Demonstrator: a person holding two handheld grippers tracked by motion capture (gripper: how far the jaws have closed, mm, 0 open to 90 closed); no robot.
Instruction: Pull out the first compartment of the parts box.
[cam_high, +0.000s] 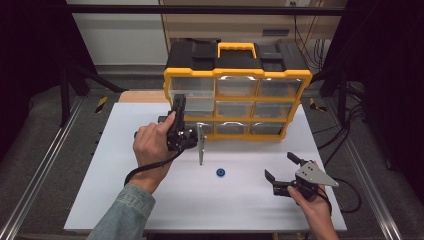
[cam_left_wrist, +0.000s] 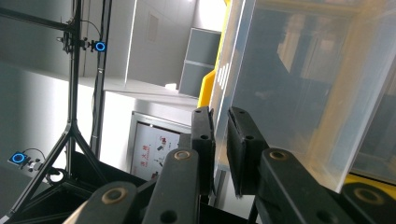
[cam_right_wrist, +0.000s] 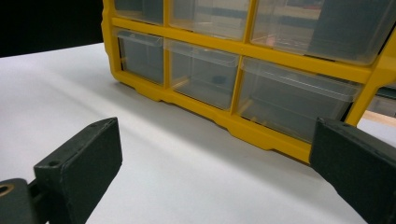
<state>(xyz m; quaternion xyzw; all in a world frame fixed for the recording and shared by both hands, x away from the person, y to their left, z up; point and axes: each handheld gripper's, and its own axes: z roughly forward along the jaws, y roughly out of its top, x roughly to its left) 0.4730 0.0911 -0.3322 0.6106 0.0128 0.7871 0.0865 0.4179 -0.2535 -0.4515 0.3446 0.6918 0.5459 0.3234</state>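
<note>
- High view: the left gripper (cam_high: 178, 107) reaches up to the top-left clear drawer (cam_high: 192, 96) of the yellow-and-black parts organizer (cam_high: 237, 90), which has 9 clear drawers in 3 rows. That drawer stands pulled out from its frame, right at the jaw tips. The right gripper (cam_high: 281, 167) rests low on the white table (cam_high: 150, 200), jaws spread with nothing between them. A small blue ring (cam_high: 220, 173) lies just to its left, and an upright grey metal plate (cam_high: 201, 145) stands beyond that, beside the left hand.
- Left gripper view: the 2 black jaws are drawn nearly together, pinching the thin front lip of the drawer (cam_left_wrist: 299, 84), whose clear wall rises just ahead and to the right of them.
- Right gripper view: the wide-apart jaws frame the organizer's lower drawers (cam_right_wrist: 205, 70), well ahead across bare table.
- Handling, as I judge it: the drawer looks light, rigid, thin-walled plastic, smooth and a bit slippery. The front lip is the natural hold; a straight, level pull should keep it from jamming or tipping out.
</note>
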